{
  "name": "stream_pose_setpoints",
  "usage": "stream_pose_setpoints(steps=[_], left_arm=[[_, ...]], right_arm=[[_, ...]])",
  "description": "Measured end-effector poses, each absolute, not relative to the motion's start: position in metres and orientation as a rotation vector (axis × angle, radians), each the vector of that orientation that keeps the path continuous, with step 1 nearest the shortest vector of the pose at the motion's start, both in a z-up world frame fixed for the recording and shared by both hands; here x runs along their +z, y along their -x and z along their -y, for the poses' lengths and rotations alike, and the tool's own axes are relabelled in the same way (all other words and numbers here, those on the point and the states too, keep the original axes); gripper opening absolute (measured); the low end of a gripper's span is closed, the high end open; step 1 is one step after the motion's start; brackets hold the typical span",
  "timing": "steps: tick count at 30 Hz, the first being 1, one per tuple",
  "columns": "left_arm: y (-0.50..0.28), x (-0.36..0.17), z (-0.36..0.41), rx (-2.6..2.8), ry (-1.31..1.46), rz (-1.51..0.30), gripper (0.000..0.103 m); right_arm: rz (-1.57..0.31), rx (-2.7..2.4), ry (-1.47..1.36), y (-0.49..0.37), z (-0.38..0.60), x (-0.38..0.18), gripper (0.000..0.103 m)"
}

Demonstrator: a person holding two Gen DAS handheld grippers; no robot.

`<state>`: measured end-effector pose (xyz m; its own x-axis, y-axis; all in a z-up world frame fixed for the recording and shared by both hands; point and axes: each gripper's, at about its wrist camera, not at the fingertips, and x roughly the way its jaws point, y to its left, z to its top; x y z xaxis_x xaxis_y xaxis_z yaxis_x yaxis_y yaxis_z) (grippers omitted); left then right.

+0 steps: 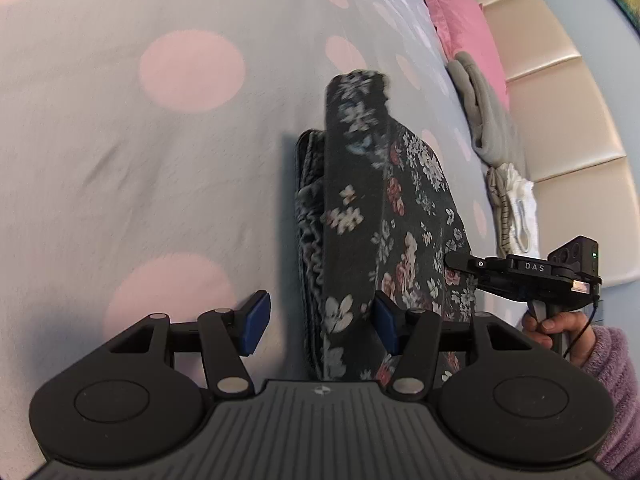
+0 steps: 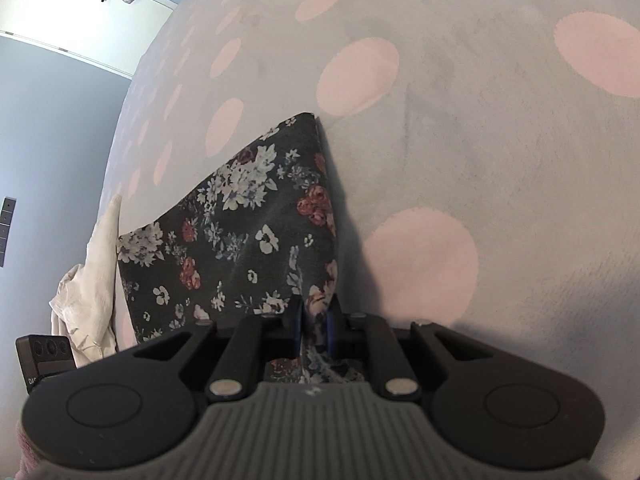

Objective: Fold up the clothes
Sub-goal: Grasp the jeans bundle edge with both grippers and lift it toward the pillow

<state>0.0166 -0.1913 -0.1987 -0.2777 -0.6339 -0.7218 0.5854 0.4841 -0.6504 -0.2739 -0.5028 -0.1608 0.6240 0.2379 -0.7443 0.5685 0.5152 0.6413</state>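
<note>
Grey bedspread with large pink dots (image 1: 120, 184) fills both views; padded cream headboard (image 1: 560, 92) behind, pink pillow (image 1: 464, 20) and grey folded garment (image 1: 488, 120) beside it. Dark floral-print garment (image 1: 360, 208) lies on the spread, one part lifted, blurred at top. Left gripper (image 1: 320, 324) wide open, blue pads either side of the cloth, possibly touching nothing. Right gripper (image 2: 314, 320) pinched closed on the floral fabric's edge
</note>
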Motion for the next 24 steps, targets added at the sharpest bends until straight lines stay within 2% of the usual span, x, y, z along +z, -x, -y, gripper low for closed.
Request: stream_pose_setpoints(steps=[4, 11, 16, 24], left_arm=[[-0.023, -0.211, 0.181, -1.182, 0.096, -1.485, 0.052], [-0.02, -0.22, 0.195, -1.212, 0.115, -1.487, 0.037], [-0.022, -0.225, 0.203, -1.214, 0.127, -1.507, 0.034], [-0.02, -0.226, 0.212, -1.229, 0.137, -1.501, 0.033]], right_arm=[[-0.917, -0.253, -1.038, 0.267, 0.5, -0.161, 0.013], [-0.919, -0.261, -1.042, 0.264, 0.499, -0.164, 0.013], [-0.914, -0.257, -1.048, 0.267, 0.499, -0.166, 0.014], [-0.91, -0.258, -1.069, 0.274, 0.498, -0.169, 0.029]])
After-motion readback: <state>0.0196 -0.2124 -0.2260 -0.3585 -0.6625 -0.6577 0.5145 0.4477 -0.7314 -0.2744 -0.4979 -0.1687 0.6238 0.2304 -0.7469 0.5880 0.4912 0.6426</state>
